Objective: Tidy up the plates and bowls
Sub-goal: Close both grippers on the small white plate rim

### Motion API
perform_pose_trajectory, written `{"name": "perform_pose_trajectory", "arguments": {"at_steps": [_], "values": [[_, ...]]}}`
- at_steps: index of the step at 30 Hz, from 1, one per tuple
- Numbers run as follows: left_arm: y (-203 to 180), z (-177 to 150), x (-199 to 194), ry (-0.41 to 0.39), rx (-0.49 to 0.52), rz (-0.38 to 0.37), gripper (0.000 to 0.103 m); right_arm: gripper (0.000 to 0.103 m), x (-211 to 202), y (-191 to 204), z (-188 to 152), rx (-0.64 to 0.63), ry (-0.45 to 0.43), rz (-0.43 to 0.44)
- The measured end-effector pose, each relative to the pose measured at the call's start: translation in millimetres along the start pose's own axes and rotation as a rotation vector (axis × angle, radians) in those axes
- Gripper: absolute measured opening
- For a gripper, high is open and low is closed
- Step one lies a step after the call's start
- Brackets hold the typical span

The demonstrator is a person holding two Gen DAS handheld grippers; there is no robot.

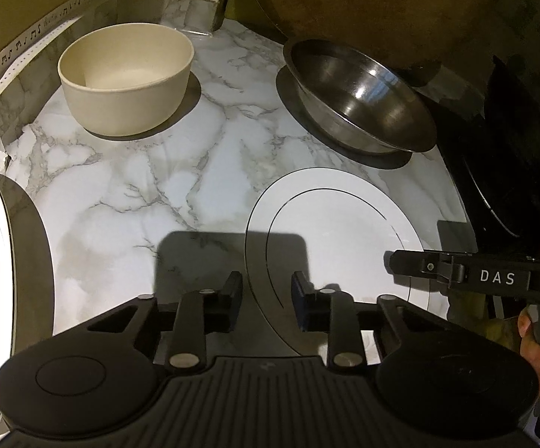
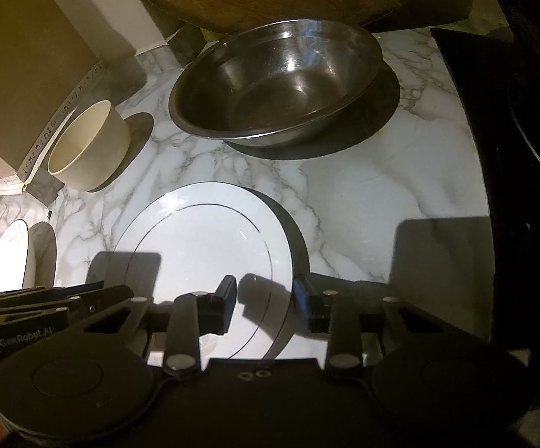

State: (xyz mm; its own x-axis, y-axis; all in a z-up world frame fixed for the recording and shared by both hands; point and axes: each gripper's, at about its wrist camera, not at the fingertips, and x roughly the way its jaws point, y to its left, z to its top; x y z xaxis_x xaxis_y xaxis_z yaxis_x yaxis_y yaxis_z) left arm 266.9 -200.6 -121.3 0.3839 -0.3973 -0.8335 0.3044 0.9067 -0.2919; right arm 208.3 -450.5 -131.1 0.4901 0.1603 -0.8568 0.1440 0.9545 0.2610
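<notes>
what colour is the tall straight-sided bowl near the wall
The tall bowl is plain cream, with no pattern. It shows best in the left wrist view.

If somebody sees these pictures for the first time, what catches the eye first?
Probably the white plate, lying brightly lit on the marble counter just ahead of the open right gripper. Behind it sits the shiny steel bowl, and the cream bowl stands apart on the far left.

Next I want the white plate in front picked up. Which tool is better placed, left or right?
Right, probably. The right tool is open and straddles the near rim of the white plate, with one finger over the plate. The left tool is also open but sits at the plate's left edge.
</notes>
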Motion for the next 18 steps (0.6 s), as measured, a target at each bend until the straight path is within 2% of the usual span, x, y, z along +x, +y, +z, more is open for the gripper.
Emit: {"name": "perform_pose_trajectory", "arguments": {"at_steps": [3, 6, 18], "values": [[1.5, 0.4, 0.7, -0.001, -0.010, -0.001, 0.021, 0.016, 0.0, -2.2, 0.3, 0.005, -0.001, -0.018], [4.8, -0.1, 0.2, -0.007, -0.020, 0.009, 0.016, 0.014, -0.7, -5.1, 0.0, 0.025, 0.000, -0.008], [17.8, -6.8, -8.9, -0.031, -0.047, 0.031, 0.015, 0.013, -3.8, 18.3, -1.7, -0.053, -0.021, 0.002]]}}
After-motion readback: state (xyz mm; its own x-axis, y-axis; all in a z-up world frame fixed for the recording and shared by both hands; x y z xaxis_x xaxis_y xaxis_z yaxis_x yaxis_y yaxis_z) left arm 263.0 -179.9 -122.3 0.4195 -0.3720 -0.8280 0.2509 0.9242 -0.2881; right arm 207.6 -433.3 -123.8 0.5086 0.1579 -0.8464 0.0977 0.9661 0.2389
